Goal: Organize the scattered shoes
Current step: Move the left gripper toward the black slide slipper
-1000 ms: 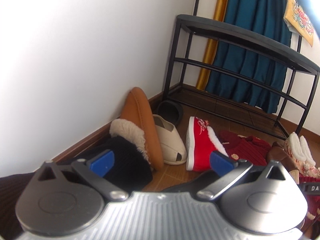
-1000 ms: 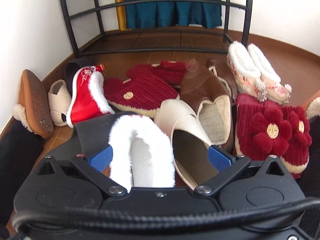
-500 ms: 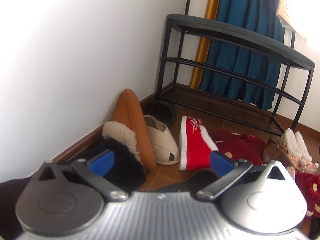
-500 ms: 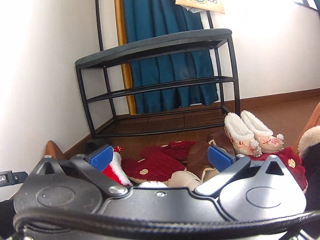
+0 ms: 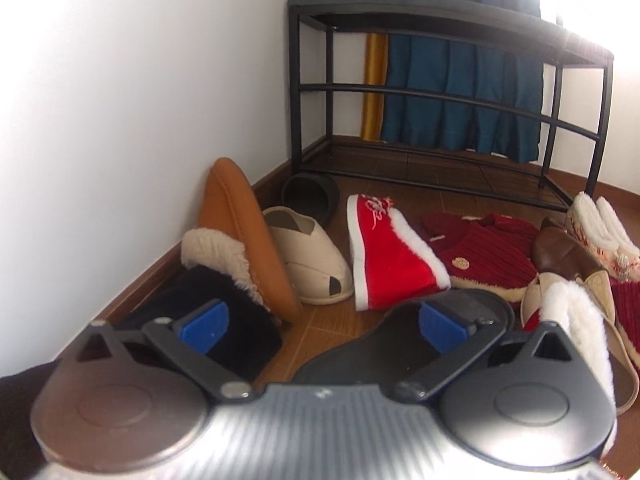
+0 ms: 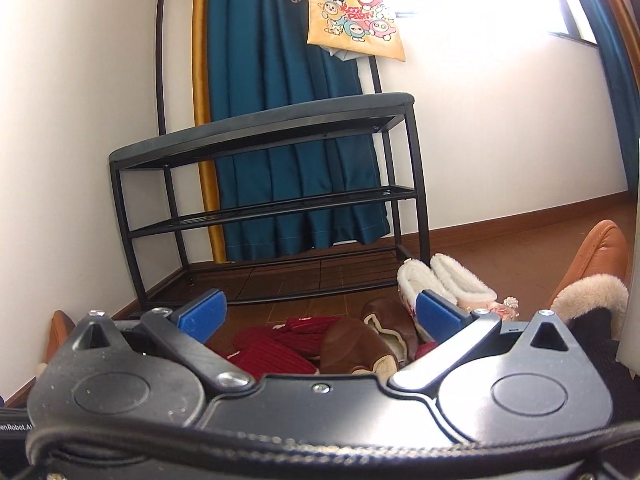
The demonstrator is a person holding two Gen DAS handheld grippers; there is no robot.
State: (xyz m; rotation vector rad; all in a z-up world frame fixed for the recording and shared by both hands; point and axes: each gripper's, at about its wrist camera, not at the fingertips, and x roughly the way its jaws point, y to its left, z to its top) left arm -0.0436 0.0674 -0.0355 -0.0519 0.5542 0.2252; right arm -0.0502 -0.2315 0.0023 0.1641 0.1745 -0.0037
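Several shoes lie scattered on the wooden floor in front of a black metal shoe rack point(image 5: 440, 92). In the left wrist view I see a tan fur-lined boot point(image 5: 244, 240) leaning on the wall, a beige slipper point(image 5: 308, 252), a red fur-trimmed bootie point(image 5: 392, 256), dark red knit slippers point(image 5: 488, 252) and a black sole point(image 5: 384, 352) under my open, empty left gripper point(image 5: 324, 322). My right gripper point(image 6: 318, 314) is open and empty, raised above brown slippers point(image 6: 360, 344) and facing the rack point(image 6: 264, 184).
White walls close the corner on the left. A blue curtain point(image 6: 288, 120) and a yellow tote bag point(image 6: 356, 20) hang behind the rack. White fluffy slippers point(image 6: 444, 284) sit by the rack's right leg. Another tan boot point(image 6: 592, 264) stands at the right.
My right gripper has tilted up from the shoe pile toward the rack. My left gripper has swung right, bringing more of the shoes into view.
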